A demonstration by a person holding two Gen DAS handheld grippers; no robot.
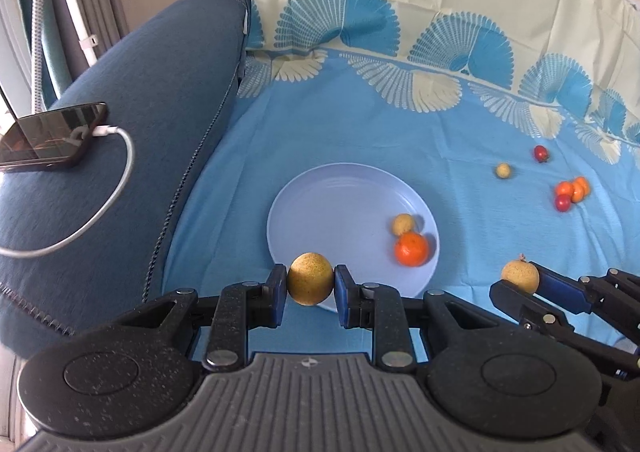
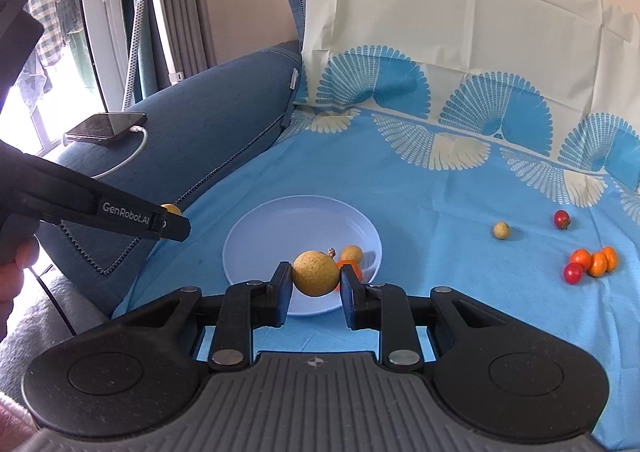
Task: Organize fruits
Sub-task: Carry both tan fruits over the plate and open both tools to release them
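One marking reads clearly: "GenRobot.AI" in white letters along the side of the left gripper [image 2: 170, 221], seen from the right wrist view. Nothing else carries readable text, not even the phone [image 2: 106, 127] screen.

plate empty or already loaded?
Loaded. The plate holds two fruits near its right rim: a small yellow fruit touching an orange fruit. The rest of it is bare.
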